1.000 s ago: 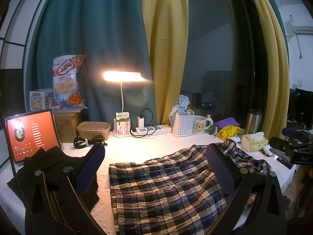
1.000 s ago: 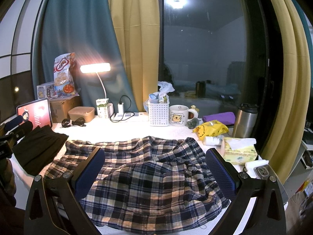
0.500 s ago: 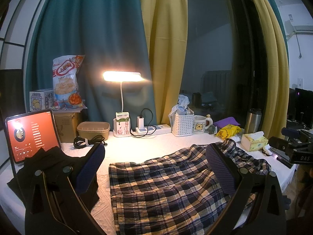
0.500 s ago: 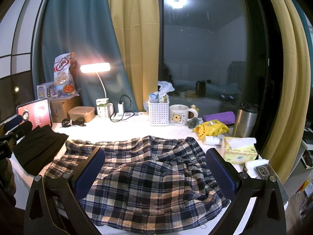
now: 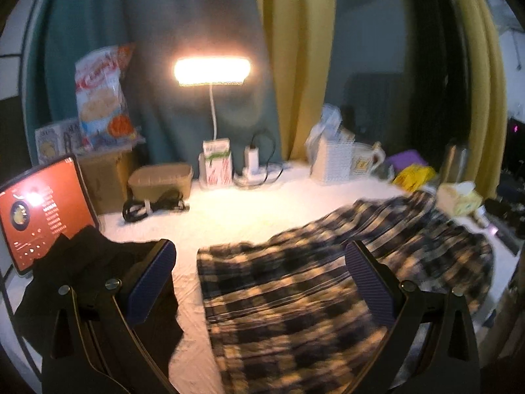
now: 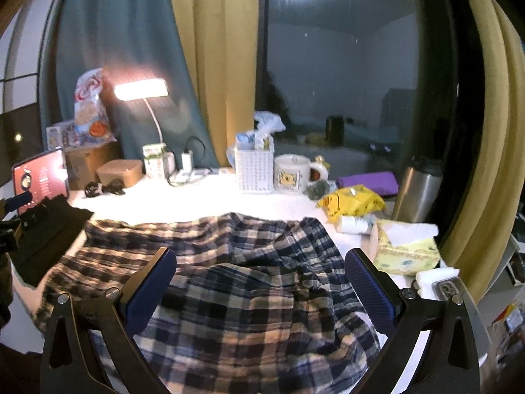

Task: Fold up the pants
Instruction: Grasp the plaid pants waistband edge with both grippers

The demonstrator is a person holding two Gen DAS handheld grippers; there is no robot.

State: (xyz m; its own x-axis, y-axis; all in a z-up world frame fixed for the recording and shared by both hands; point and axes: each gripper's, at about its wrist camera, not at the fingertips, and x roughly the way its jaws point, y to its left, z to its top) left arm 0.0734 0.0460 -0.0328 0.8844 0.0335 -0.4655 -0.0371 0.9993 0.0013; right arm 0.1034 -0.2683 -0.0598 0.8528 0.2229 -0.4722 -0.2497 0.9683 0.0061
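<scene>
Plaid pants (image 5: 295, 295) in navy and cream lie crumpled across the white table (image 5: 236, 210). They also show in the right wrist view (image 6: 249, 282). My left gripper (image 5: 261, 282) is open and empty above the pants' left end. My right gripper (image 6: 261, 284) is open and empty above the pants' middle and right part. Neither gripper touches the cloth. A folded black garment (image 5: 98, 282) lies at the left, partly behind the left finger; it also shows in the right wrist view (image 6: 49, 233).
At the back stand a lit desk lamp (image 5: 212, 72), a tablet (image 5: 42, 210), a lidded box (image 5: 160, 180), a white basket (image 6: 254, 170), a mug (image 6: 292, 174), a steel flask (image 6: 418, 193) and a tissue box (image 6: 407, 246). Curtains and a dark window are behind.
Both views have tilted downward and closer to the table, with motion blur in the left wrist view. The pants have not moved and both grippers stay open.
</scene>
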